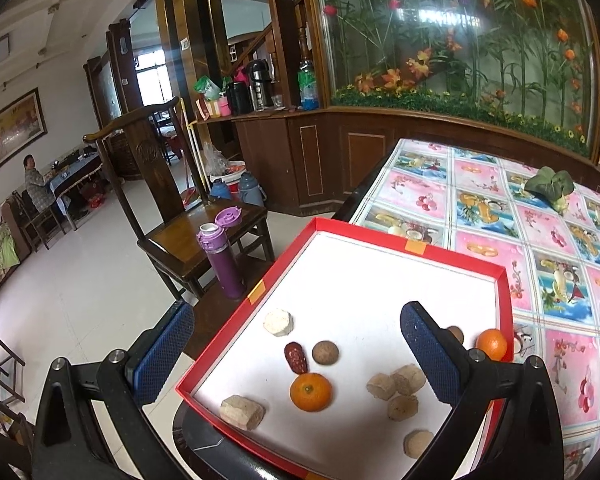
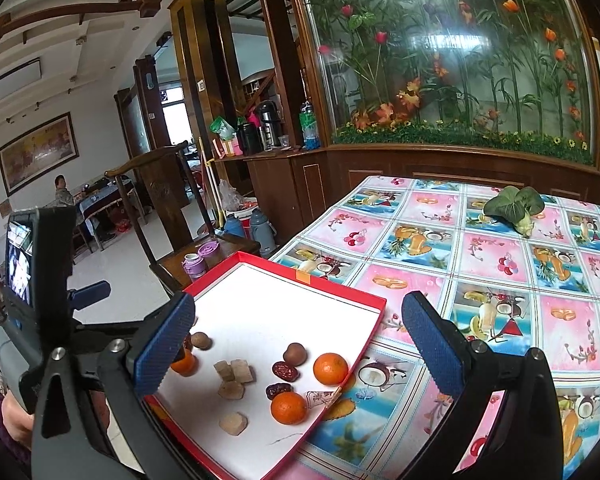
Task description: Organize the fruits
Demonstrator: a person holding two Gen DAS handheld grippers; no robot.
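Observation:
A red-rimmed tray (image 1: 416,248) (image 2: 340,286) with a white floor lies on the table's near left corner. It holds tangerines (image 1: 311,392) (image 2: 330,368), red dates (image 1: 295,357) (image 2: 285,371), brown longans (image 1: 325,352) (image 2: 295,353) and pale cane chunks (image 1: 242,412) (image 2: 234,370). My left gripper (image 1: 296,314) hangs open over the tray's near left part, holding nothing. My right gripper (image 2: 300,308) is open above the tray's right side, also holding nothing. A third tangerine (image 2: 184,364) is half hidden behind its left finger.
A green leafy vegetable (image 1: 548,186) (image 2: 512,202) lies far back on the fruit-patterned tablecloth (image 1: 540,240) (image 2: 500,280). A wooden chair (image 1: 172,236) with an open purple bottle (image 1: 220,256) stands left of the table. A person sits at a far table (image 1: 34,184).

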